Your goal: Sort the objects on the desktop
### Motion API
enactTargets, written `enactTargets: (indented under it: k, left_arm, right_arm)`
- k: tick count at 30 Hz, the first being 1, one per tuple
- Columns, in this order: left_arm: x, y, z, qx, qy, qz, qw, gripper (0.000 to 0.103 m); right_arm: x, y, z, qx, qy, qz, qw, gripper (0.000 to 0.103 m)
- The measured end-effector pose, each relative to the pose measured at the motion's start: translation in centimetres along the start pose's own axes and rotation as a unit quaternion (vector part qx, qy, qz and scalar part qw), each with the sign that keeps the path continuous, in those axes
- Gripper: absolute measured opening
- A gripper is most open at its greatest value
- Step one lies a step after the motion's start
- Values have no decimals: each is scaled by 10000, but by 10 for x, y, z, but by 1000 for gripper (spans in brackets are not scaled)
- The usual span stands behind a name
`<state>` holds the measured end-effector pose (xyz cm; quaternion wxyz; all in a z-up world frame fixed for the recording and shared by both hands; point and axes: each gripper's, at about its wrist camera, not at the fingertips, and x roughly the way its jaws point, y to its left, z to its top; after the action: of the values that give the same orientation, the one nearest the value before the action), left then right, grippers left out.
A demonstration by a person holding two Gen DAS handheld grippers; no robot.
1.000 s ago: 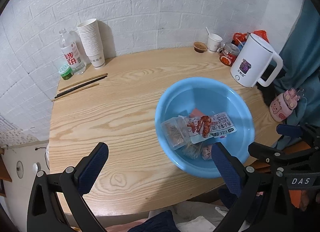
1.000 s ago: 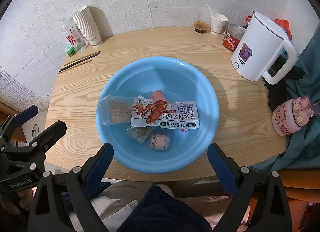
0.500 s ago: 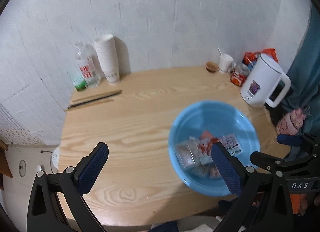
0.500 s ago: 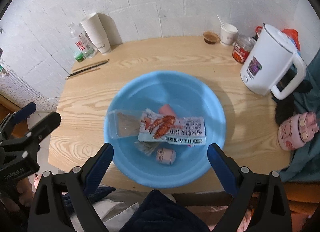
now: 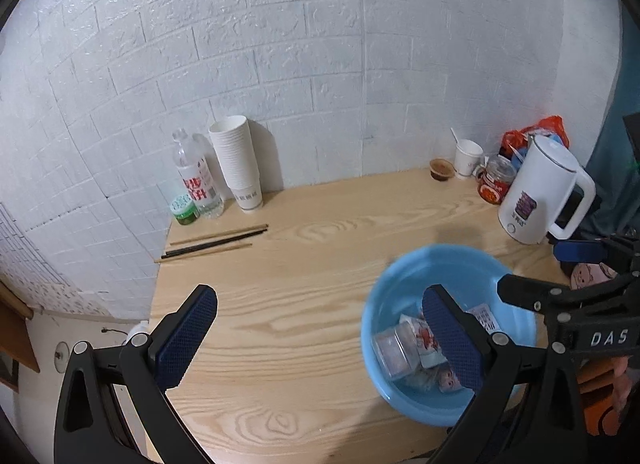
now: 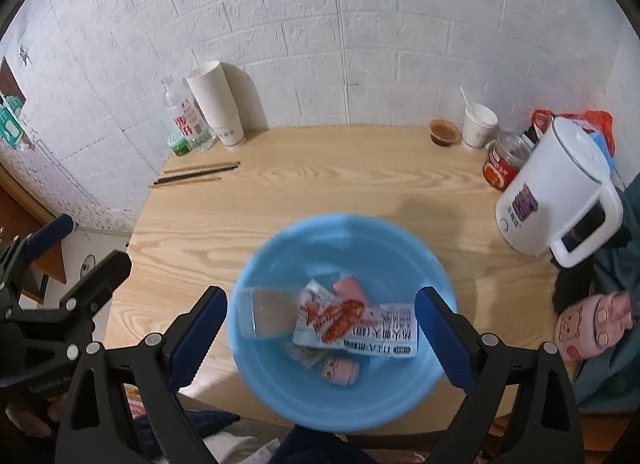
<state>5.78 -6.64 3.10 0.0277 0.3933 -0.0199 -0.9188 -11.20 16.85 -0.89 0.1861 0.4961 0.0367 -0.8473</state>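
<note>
- I see one round blue plastic basin at the desk's near edge, smooth-walled, its rim blurred.
- Inside the basin: one glossy snack packet with red print, one clear plastic box on its left, one small pink figure nearest me, and a pink piece half hidden under the packet. Something under the packet I cannot make out.
- My right gripper hangs over the basin, jaws wide apart, nothing between the pads.
- My left gripper is also spread wide and holds nothing; its right finger hides part of the basin's contents.
- Desk is pale wood-grain.
- Far left: one stack of paper cups, one clear bottle, chopsticks.
- Far right: one white kettle, one red-labelled jar, partly hidden.
</note>
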Motion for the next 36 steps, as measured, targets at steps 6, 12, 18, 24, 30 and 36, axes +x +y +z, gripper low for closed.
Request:
enactTargets:
  k: [6,12,18,24,30,36]
  left_arm:
    - [0,9,10,-234,-117,34,9997,103]
    - [5,8,11,-237,-43,71,9997,103]
    - [7,7,11,-224,-28,58,9997,103]
    - [9,3,11,-239,-19,-35,9997,103]
    - [12,2,11,-278,68,-31,9996,103]
    - [15,-2,11,-284,126,-24,9995,103]
  right_arm:
    - [0,3,15,3,-84,51,10000,96]
    - [4,1,18,21,-34,92,9999,96]
    - [6,0,19,41,-16,80,10000,96]
    - [10,-2,18,46,36,81,10000,96]
    - [13,-4,17,69,65,62,9999,96]
    - [13,-7,16,72,78,68,9999,96]
